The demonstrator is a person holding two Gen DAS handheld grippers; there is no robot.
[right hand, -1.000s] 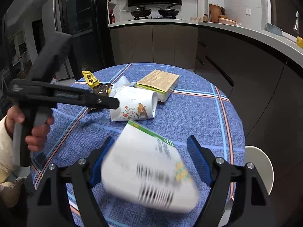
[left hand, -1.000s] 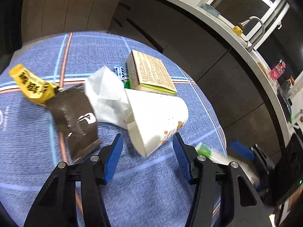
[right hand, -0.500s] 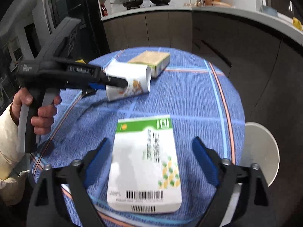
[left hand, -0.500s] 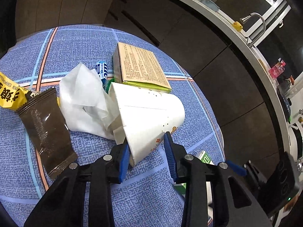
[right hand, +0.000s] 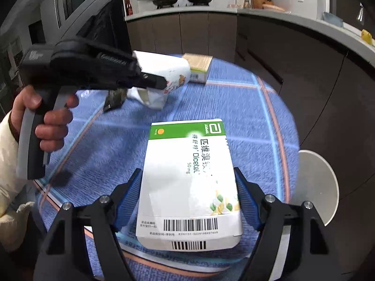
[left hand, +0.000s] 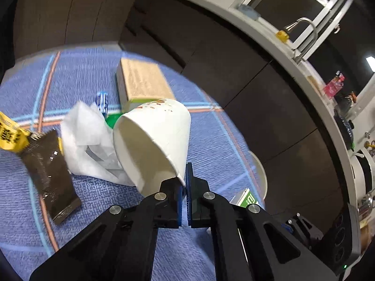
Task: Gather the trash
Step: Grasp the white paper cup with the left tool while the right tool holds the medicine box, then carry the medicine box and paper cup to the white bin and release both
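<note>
Blue checked cloth (right hand: 105, 140) covers the round table. My left gripper (left hand: 184, 199) has just closed, pinching the rim of the paper cup (left hand: 154, 140) and tilting it. My right gripper (right hand: 188, 201) has been narrowing, its jaws alongside the medicine box (right hand: 187, 175), though I cannot tell whether they press on it.

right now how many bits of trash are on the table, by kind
boxes: 2, the white and green box and the tan box
paper cup: 1
tissue: 1
wrappers: 2, the brown wrapper and the yellow wrapper
blue striped item: 1, kind unclear
total: 7
</note>
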